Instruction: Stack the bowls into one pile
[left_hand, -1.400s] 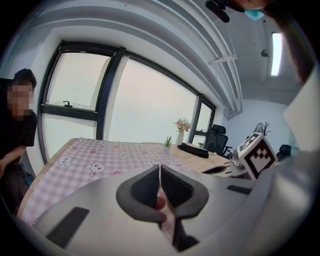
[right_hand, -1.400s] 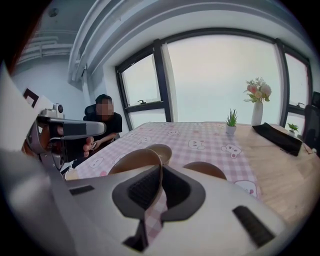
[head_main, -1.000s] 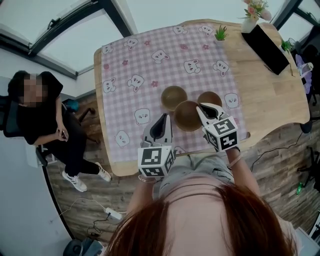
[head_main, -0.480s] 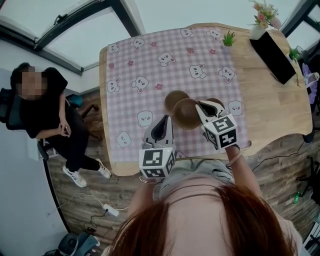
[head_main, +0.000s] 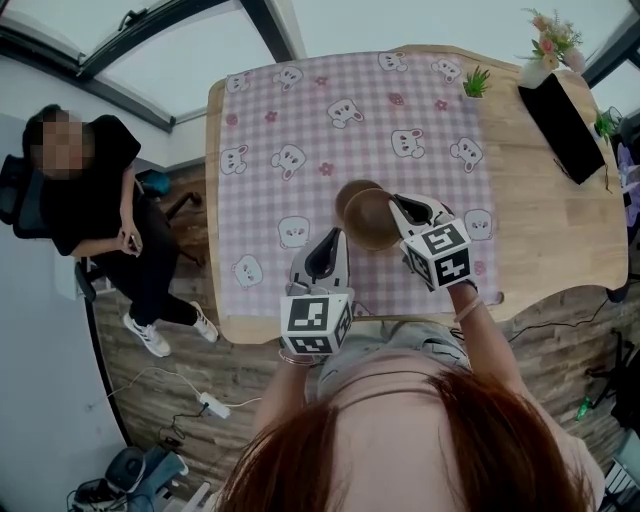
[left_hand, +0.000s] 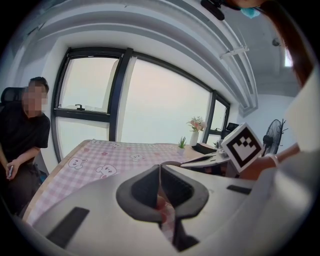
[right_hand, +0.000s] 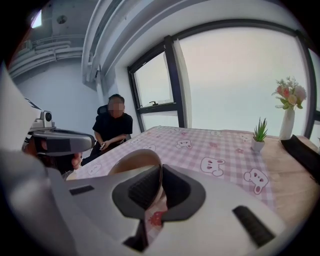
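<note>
My right gripper (head_main: 400, 210) is shut on the rim of a brown bowl (head_main: 372, 220) and holds it above the table. That bowl overlaps a second brown bowl (head_main: 350, 192) standing on the pink checked cloth (head_main: 300, 130); I cannot tell whether they touch. In the right gripper view the held bowl's rim (right_hand: 134, 161) sits between the closed jaws of the right gripper (right_hand: 160, 172). My left gripper (head_main: 333, 243) hangs shut and empty near the table's front edge, left of the bowls, and the left gripper (left_hand: 160, 172) shows nothing between its jaws. No third bowl shows.
A person in black (head_main: 90, 190) sits on a chair left of the wooden table (head_main: 540, 200). A small potted plant (head_main: 477, 82), a flower vase (head_main: 548, 45) and a flat black item (head_main: 562, 112) stand at the far right.
My right gripper has carried its bowl left until it overlaps the other bowl. The third bowl, seen to the right earlier, is now out of sight behind that gripper. The left gripper stayed put.
</note>
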